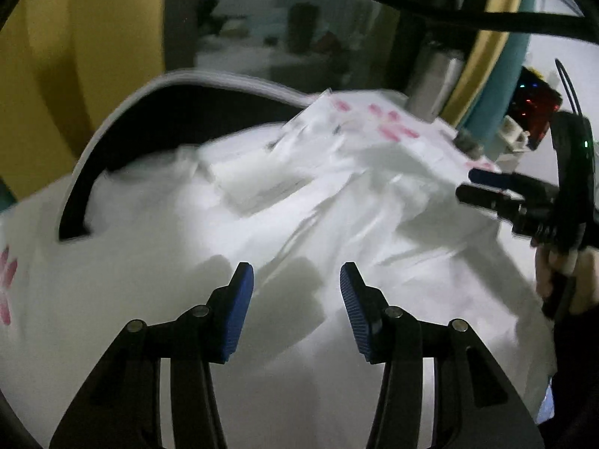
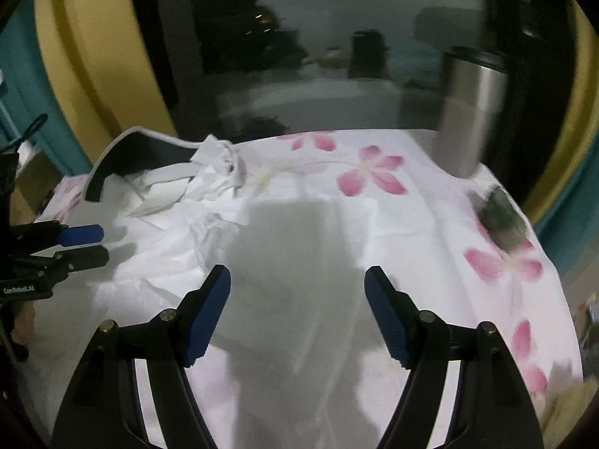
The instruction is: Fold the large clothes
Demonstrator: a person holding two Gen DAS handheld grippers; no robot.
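Toward the upper right of the right wrist frame, we see a steel tumbler standing upright on the flowered cloth that covers the worktop; what it holds we cannot tell. Just below it in that frame lies a dark, blurred lump on the cloth, which we cannot identify.

The white garment lies across the left and centre of the right wrist frame, flat on the flowered cloth. It is rumpled, with a bunched knot of fabric in the upper middle and creases running down the left part. A folded white panel shows near a curved black piece with a pale edge at the upper left. In the left wrist view the garment fills the middle of the frame, blurred, with long ridges running toward the right.

We hold our left gripper with its jaws released, spread wide above the white fabric and grasping nothing. Our right gripper is likewise spread wide, jaws released over a shadowed patch of garment, holding nothing
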